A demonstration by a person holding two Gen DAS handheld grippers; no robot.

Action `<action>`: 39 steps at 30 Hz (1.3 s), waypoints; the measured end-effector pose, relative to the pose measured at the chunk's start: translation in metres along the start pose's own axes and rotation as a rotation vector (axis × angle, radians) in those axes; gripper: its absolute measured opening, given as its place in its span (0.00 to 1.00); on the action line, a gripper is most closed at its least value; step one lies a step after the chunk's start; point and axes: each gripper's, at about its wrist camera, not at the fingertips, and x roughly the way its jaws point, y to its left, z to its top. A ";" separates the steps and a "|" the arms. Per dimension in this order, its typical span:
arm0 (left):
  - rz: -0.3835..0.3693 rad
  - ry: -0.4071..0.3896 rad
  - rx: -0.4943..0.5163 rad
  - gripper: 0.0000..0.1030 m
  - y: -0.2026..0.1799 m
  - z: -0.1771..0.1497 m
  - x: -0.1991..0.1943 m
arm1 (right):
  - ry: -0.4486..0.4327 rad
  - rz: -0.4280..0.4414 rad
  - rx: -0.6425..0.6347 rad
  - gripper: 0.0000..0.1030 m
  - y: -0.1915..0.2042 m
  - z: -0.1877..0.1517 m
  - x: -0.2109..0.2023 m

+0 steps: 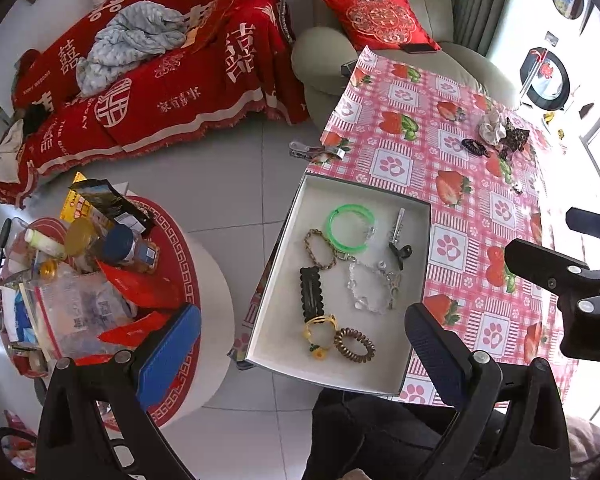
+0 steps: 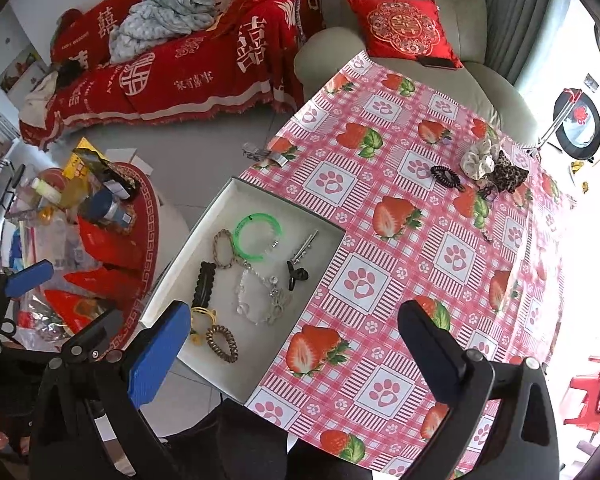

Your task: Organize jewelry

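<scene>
A shallow white box (image 1: 416, 216) (image 2: 204, 222) lies at the near left edge of the table. It holds a green bangle (image 1: 350, 226) (image 2: 257, 236), a clear bead bracelet (image 1: 370, 292) (image 2: 260, 300), a brown spiral hair tie (image 1: 354, 345) (image 2: 221, 343), a black hair clip (image 1: 311, 295) (image 2: 203, 285) and several other pieces. Scrunchies (image 1: 500, 130) (image 2: 492, 166) and a black coil tie (image 1: 474, 147) (image 2: 446, 176) lie loose at the far side. My left gripper (image 1: 300, 356) hangs open and empty above the box's near end. My right gripper (image 2: 296, 356) is open and empty over the near table.
The table wears a pink strawberry and paw-print cloth (image 2: 400, 240). A round side table (image 1: 100, 288) crowded with bottles and packets stands to the left. A grey armchair (image 2: 412, 40) with a red cushion and a red-covered sofa (image 1: 160, 68) stand beyond. A clip (image 1: 304, 150) grips the cloth's edge.
</scene>
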 end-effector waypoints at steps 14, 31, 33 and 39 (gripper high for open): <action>0.004 0.014 0.000 1.00 -0.005 0.002 0.001 | -0.001 -0.020 -0.008 1.00 -0.002 0.002 0.002; 0.004 0.020 0.000 1.00 -0.006 0.002 0.003 | 0.001 -0.021 -0.007 1.00 -0.001 0.003 0.003; 0.003 0.021 -0.001 1.00 -0.006 0.001 0.003 | 0.001 -0.021 -0.007 1.00 -0.001 0.003 0.003; 0.004 0.021 -0.003 1.00 -0.007 0.002 0.003 | 0.001 -0.021 -0.008 1.00 -0.001 0.002 0.003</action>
